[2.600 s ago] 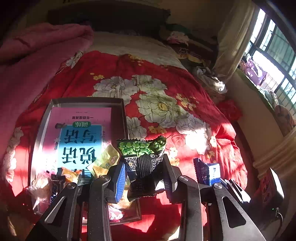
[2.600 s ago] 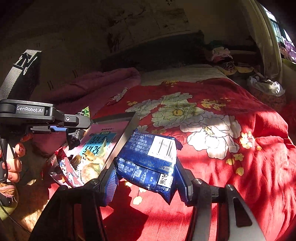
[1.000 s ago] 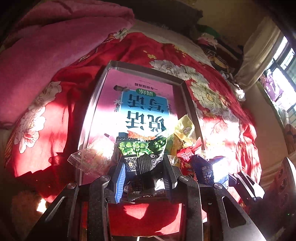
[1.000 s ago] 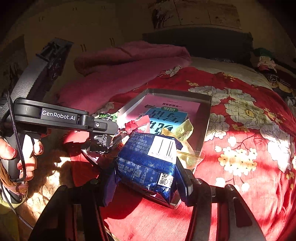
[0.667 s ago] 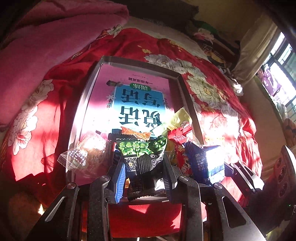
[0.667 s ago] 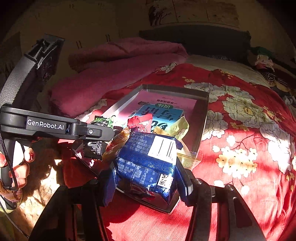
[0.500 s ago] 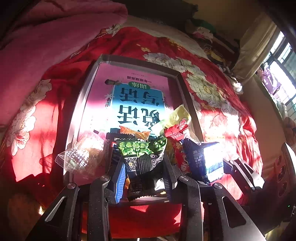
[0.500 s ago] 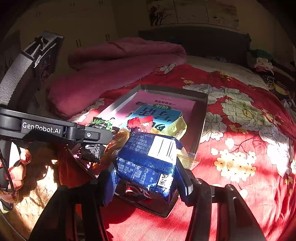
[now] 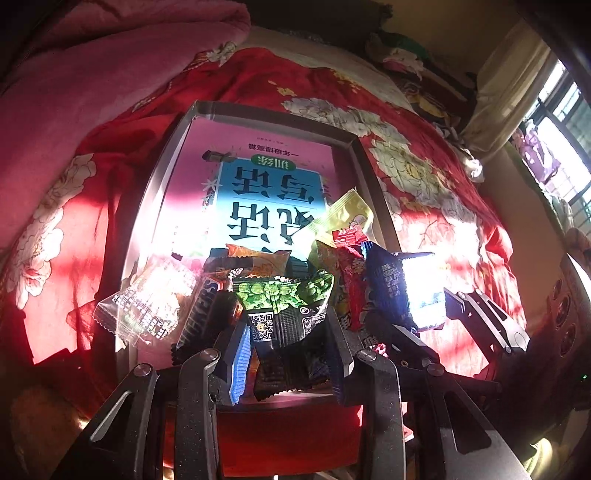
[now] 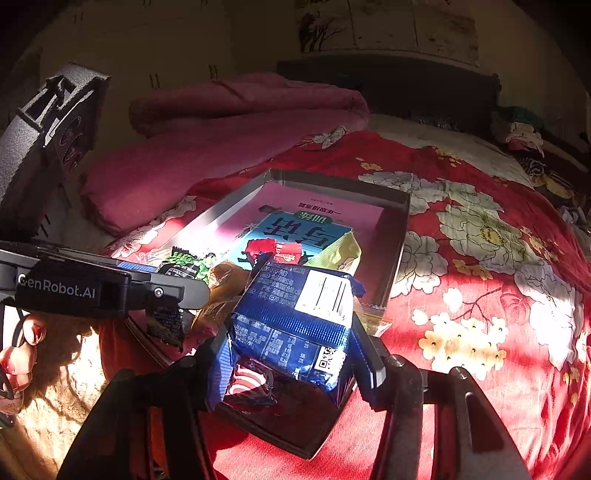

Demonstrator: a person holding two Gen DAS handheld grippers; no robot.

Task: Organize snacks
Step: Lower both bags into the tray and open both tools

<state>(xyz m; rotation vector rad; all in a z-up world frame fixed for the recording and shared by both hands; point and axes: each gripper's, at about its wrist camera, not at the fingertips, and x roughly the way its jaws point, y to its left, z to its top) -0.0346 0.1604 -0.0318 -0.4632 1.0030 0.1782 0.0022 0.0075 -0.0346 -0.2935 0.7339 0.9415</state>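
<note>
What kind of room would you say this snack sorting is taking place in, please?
Most likely a bedroom in a home. The metal tray of snacks sits on a bed spread with a red floral quilt, a folded pink blanket lies beside it, and a dark headboard stands behind.

A bed (image 10: 480, 258) filled the room, spread with a red floral quilt (image 9: 424, 177) and a pink blanket (image 10: 229, 125) bunched along its far left side. A dark headboard (image 10: 388, 85) stood against a yellowish wall (image 10: 258, 29) bearing a tree painting (image 10: 317, 26). Hard sunlight came through a barred window (image 9: 565, 147) with a pale curtain (image 9: 506, 92), laying bright patches across the bedding.
</note>
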